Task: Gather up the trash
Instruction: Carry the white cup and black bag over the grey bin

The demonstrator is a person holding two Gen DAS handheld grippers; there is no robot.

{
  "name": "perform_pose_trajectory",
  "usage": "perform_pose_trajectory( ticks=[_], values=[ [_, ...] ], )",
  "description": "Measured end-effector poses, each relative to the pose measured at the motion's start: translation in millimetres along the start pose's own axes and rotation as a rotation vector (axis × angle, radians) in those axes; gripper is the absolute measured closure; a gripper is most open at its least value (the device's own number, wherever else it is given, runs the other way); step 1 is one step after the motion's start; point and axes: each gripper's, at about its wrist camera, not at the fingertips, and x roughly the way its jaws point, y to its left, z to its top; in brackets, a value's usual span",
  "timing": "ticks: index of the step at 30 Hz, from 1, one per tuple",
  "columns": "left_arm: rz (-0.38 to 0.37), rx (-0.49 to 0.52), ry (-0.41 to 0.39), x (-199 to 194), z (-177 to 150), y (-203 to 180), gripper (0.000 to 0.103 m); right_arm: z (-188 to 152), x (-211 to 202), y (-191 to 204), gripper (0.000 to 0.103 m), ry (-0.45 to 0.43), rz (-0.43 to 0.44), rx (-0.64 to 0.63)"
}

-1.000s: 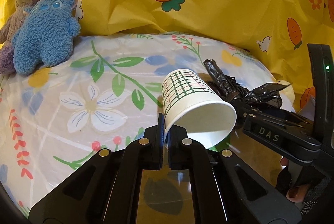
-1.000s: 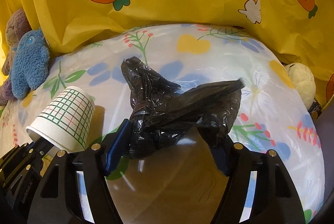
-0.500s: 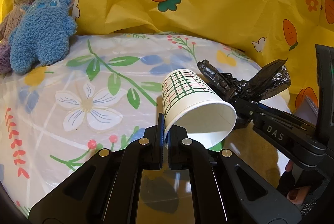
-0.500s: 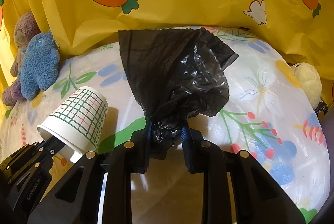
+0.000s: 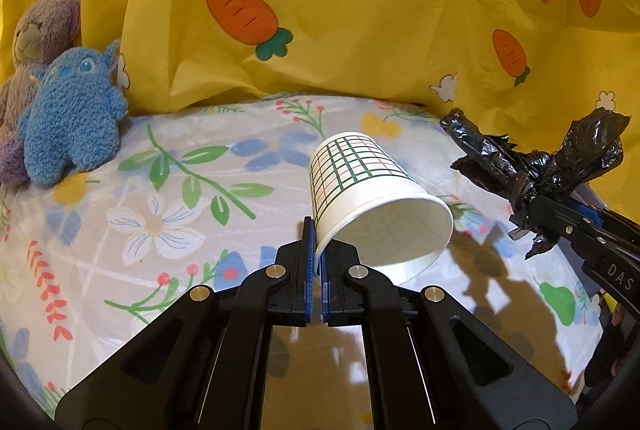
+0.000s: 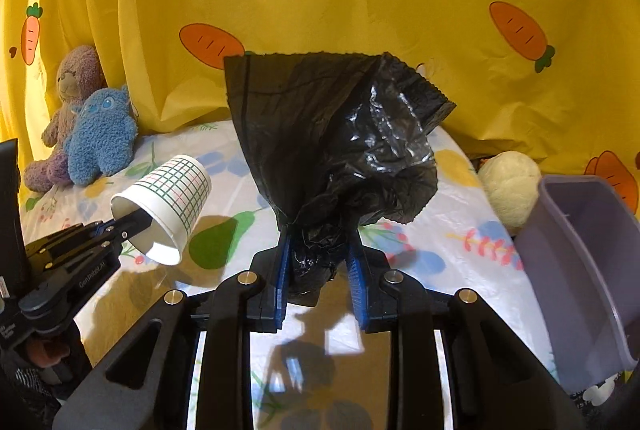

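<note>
Left wrist view
step: we have both trash items picked up and clear of the bench; next is carrying them to a bin, our guess.
left gripper point(image 5: 316, 262): fingers fully closed, pinching the rim wall of the paper cup point(image 5: 372, 205).
paper cup: thin white card, green and pink grid print, tapered, held on its side with mouth toward camera, hanging over the near middle of the bench.
bench point(image 5: 120, 230): covered in glossy floral plastic sheet, wrinkled, reflective.
black bag point(image 5: 536, 169): crumpled film, held up over the bench's right edge by the right gripper point(image 5: 524, 213).
back: yellow carrot-print cloth point(image 5: 360, 9); blue plush point(image 5: 72, 121) and purple plush point(image 5: 36, 37) at the far left corner, soft and fuzzy.

Right wrist view
right gripper point(image 6: 318, 270): fingers partly closed, squeezing the bunched neck of the black bag point(image 6: 336, 141); the rest fans upward, thin, shiny, limp.
paper cup point(image 6: 168, 205): left of the bag, in the left gripper point(image 6: 128, 226), above the left side of the bench point(image 6: 440, 230).
bin point(image 6: 592, 270): lavender plastic tub, smooth, rigid, open top, at the bench's right edge.
cream plush point(image 6: 510, 185): round, fuzzy, just behind the tub.
next move: swing right to the tub, open over it; the bag may cling, the cup rim may crease.
</note>
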Motion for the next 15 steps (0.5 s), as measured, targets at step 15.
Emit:
perform_pose_trajectory(
  ticks=[15],
  values=[
    [-0.284, 0.224, -0.056, -46, 12, -183, 0.101, -32, -97, -116, 0.077, -0.159, -0.298, 0.107]
  ],
)
